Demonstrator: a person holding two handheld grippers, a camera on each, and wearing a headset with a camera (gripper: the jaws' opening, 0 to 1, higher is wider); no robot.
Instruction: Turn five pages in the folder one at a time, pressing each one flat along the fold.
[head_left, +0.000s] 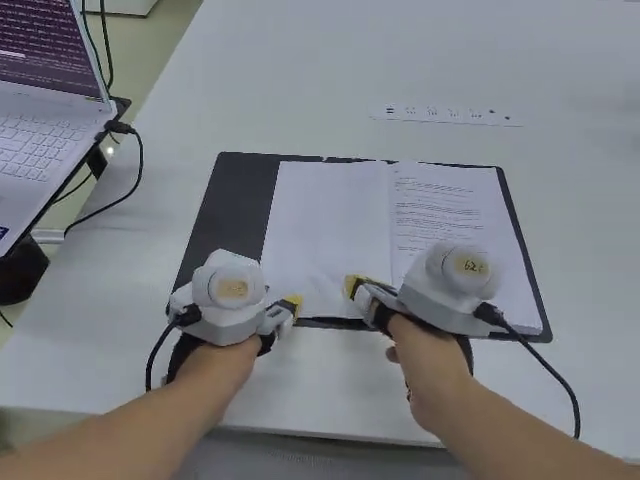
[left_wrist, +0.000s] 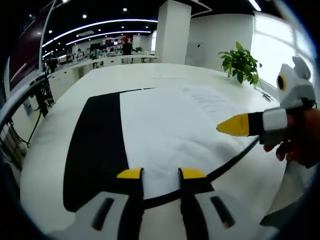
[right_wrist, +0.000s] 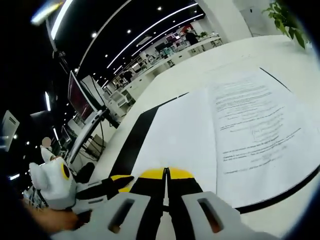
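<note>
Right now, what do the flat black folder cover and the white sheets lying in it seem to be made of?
The black folder cover looks like matte plastic or coated card: evenly dark, without shine, lying stiff and flat. The white sheets look like plain thin paper: matte, slightly rippled, with fine printed text on the right sheet.
</note>
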